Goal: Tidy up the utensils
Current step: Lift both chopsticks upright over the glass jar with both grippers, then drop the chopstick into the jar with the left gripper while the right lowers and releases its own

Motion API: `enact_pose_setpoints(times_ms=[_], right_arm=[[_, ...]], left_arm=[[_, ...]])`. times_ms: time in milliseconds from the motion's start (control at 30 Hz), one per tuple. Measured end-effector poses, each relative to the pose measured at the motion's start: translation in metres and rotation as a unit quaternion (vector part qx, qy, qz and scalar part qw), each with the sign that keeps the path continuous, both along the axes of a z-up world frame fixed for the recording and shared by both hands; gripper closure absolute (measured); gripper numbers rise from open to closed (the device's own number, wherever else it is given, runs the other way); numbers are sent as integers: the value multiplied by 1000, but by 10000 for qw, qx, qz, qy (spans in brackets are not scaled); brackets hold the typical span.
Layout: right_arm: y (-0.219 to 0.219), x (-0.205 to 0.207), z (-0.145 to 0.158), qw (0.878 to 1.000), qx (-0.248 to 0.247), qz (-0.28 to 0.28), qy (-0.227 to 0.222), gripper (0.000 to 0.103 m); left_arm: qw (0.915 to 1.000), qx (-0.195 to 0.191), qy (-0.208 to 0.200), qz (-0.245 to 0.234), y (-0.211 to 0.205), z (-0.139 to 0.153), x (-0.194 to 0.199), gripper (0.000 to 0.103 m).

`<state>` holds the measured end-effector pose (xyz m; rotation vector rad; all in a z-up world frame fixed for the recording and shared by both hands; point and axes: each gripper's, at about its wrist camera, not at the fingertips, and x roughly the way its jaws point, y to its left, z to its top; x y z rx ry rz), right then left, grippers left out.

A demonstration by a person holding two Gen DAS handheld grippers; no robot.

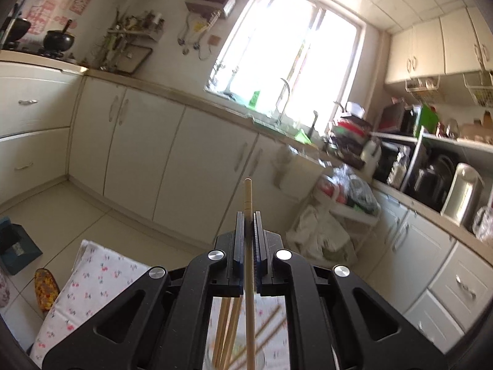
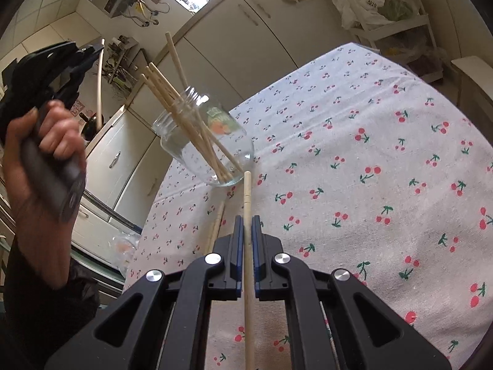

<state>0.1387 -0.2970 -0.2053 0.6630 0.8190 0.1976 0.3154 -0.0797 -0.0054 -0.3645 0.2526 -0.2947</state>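
Observation:
A clear glass jar (image 2: 215, 141) stands on the cherry-print tablecloth (image 2: 369, 154) and holds several wooden chopsticks (image 2: 185, 114). My right gripper (image 2: 246, 219) is shut on a chopstick (image 2: 247, 197) just in front of the jar, low over the cloth. My left gripper (image 1: 249, 215) is shut on another chopstick (image 1: 248, 194) and is raised high above the jar; it also shows in the right wrist view (image 2: 92, 49) at the upper left, hand on its handle, the chopstick (image 2: 99, 83) hanging down. Two more chopsticks (image 2: 215, 225) lie on the cloth left of my right gripper.
White kitchen cabinets (image 1: 172, 160) run along the wall behind the table. A white trolley (image 2: 391, 21) with bags stands beyond the table's far edge. A counter with appliances (image 1: 431, 172) is on the right. The table's left edge (image 2: 154, 203) is near the jar.

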Motion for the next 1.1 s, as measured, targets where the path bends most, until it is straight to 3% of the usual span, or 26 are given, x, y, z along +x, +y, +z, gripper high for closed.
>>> enact_pose_setpoints(times_ms=[233, 500, 833, 1033, 1100], right_arm=[[-5, 1, -4, 9998, 174, -28, 67, 97], [-5, 3, -5, 9997, 226, 16, 90, 97], [-6, 3, -6, 9995, 286, -6, 109, 97], [-7, 2, -6, 9995, 286, -19, 103, 97], [-7, 2, -6, 9995, 292, -39, 104, 97]], left_arm=[[9984, 133, -437, 340, -16, -3, 19, 98], [9959, 534, -642, 360, -38, -33, 16, 98], [9926, 1053, -589, 120, -47, -61, 0, 98], [9894, 1406, -362, 65, -44, -76, -17, 98], [9879, 1538, -219, 48, -41, -80, -22, 86]])
